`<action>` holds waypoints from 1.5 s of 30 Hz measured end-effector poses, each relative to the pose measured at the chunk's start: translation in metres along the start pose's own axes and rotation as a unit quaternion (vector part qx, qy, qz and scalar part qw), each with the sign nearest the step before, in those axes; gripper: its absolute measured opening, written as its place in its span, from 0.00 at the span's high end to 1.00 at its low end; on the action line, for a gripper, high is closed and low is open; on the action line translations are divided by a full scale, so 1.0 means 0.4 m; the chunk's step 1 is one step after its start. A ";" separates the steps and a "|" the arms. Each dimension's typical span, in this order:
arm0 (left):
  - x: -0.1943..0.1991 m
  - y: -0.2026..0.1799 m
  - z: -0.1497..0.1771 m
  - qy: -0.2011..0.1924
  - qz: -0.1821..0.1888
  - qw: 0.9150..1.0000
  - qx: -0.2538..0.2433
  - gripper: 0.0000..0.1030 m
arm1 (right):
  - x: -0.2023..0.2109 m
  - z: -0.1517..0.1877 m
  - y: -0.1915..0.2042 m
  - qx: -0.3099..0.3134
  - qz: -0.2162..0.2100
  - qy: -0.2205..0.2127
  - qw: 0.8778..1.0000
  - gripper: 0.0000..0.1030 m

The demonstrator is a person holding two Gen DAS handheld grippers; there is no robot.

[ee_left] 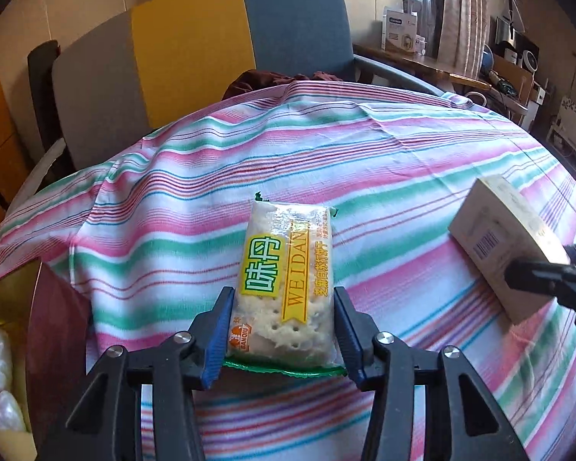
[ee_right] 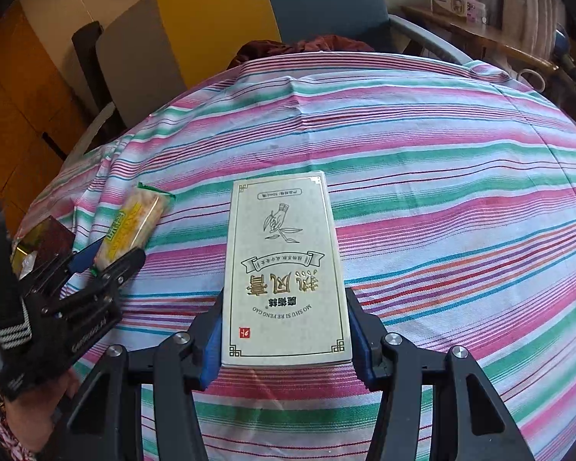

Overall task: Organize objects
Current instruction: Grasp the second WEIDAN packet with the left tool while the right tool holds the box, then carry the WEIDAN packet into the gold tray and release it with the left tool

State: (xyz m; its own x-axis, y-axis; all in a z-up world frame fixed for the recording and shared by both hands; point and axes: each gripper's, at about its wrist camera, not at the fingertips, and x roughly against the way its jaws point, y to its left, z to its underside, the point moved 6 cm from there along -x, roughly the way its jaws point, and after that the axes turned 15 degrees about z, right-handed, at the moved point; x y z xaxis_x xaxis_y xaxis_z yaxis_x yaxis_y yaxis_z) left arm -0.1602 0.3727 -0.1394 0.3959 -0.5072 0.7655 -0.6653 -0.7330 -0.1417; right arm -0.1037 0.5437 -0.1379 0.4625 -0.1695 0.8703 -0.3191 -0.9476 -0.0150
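Far left in the left wrist view: an open box (ee_left: 4,345) with pale wrapped pieces inside, sitting at the table edge just beside the striped tablecloth (ee_left: 403,161).

Centre of that view: left gripper (ee_left: 284,326) clamped on a cracker packet (ee_left: 288,280), blue pads (ee_left: 217,330) pressed against both long sides near the packet's near end. Clear wrapper, yellow label with green characters, "WEIDAN" printed on a yellow band, green crimped ends. Whether resting on the cloth or raised off it, cannot tell.

Behind the table: a chair (ee_left: 196,46) with grey, yellow and blue back panels.

Right side of that view: a cream carton (ee_left: 507,246) tilted, held at its near end by the dark fingers of the other tool.

In the right wrist view, left to right: the left gripper (ee_right: 107,265) gripping the cracker packet (ee_right: 134,226), packet angled up and away over the cloth's left part. Then the right gripper (ee_right: 286,326) closed on the ointment box (ee_right: 284,269), blue pads (ee_right: 213,340) squeezing both long sides near the bottom corners. Gold border, a line drawing of a hand with a sprig, "MO SHU SI RE FENG GAO" printed upside down to the camera. Packet and box apart, the box to the right. Striped tablecloth (ee_right: 460,192) stretching away on the right.
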 end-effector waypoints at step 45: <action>0.348 0.361 0.140 -0.055 -0.010 0.968 0.243 0.52 | 0.051 0.030 0.102 0.093 0.012 -0.061 0.994 0.49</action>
State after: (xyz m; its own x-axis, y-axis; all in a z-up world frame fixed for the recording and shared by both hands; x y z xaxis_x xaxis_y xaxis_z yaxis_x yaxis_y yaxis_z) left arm -0.1658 0.1710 -0.0884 0.4881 -0.5171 0.7032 -0.2913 -0.8559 -0.4272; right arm -0.0971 0.4984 -0.1265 0.5565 -0.2141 0.8028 -0.1778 -0.9745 -0.1367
